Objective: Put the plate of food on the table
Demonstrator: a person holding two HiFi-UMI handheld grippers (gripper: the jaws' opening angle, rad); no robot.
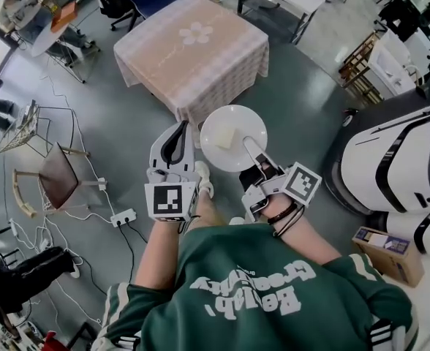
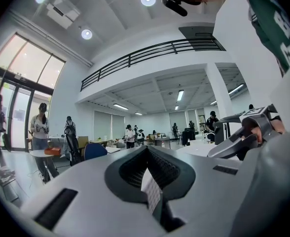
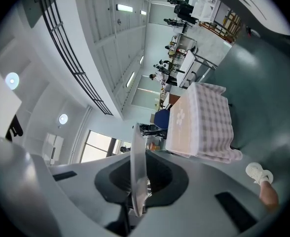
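Round, glossy white plate is clamped at its near rim by the right gripper. In the right gripper view it is seen edge-on as a thin disc between the jaws. A pale, blocky piece of food is carried on it. Plate is held in the air near a corner of the square table, which is draped in soft pink checked cloth with a flower motif. Left gripper is closed, ribbed dark pads brought together.

On plate, food too small to identify; right gripper view: plate edge-on, food hidden
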